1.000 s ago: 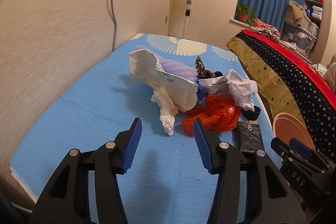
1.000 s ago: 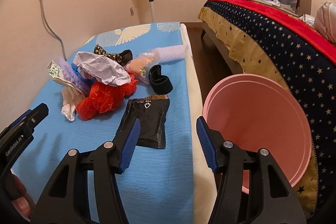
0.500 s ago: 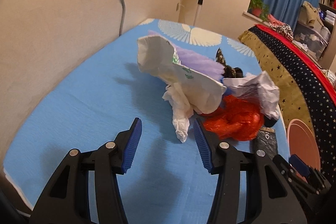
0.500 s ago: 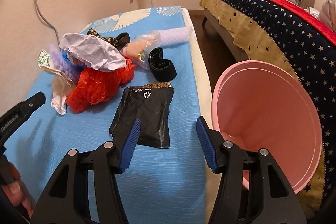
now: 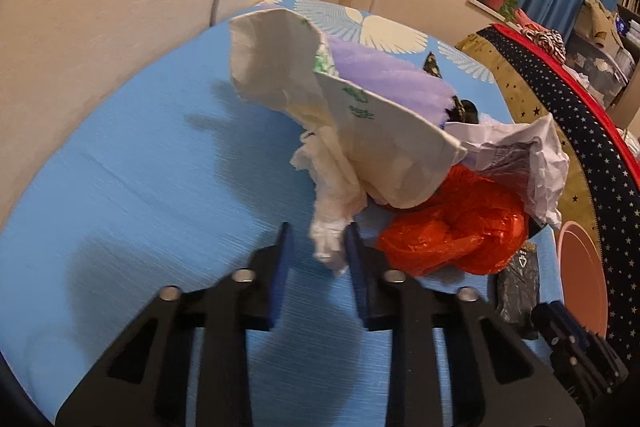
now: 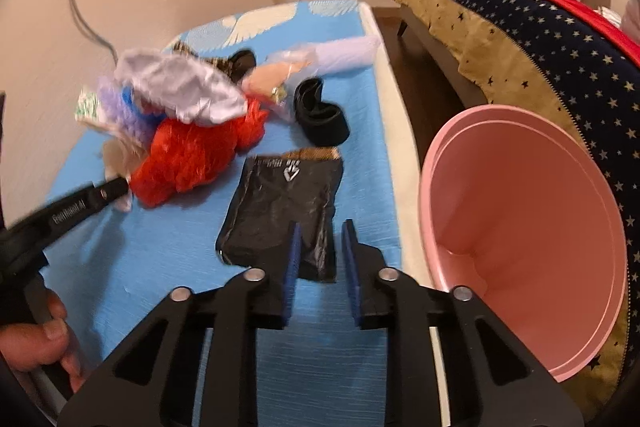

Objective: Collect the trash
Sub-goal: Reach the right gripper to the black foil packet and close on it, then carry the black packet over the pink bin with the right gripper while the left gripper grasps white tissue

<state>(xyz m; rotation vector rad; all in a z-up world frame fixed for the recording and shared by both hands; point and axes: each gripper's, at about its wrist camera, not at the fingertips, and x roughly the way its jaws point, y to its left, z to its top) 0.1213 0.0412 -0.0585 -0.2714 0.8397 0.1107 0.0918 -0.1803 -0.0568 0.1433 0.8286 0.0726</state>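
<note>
The blue mattress (image 5: pixel 140 187) carries the trash, and it lies against the wall. Beside its right edge stands the tilted pink bin (image 6: pixel 520 227), its mouth facing me, next to the star-patterned bed (image 6: pixel 560 39).

The trash pile sits mid-mattress. On top lies a white paper bag (image 5: pixel 360 115) with green print. Under its right side is an orange plastic bag (image 5: pixel 452 227), and crumpled white paper (image 5: pixel 532 155) rests over that. A white tissue (image 5: pixel 332 211) hangs from the pile toward me. A flat black pouch (image 6: pixel 280 211) lies apart from the pile, near the bin.

My left claw (image 5: pixel 316 239) is closing, with the lower end of the tissue between its jaws; the right pad appears to touch it, but blur prevents confirmation of a grip. My right claw (image 6: pixel 320 239) is also closing, over the near corner of the black pouch; its pads do not yet press on it.
</note>
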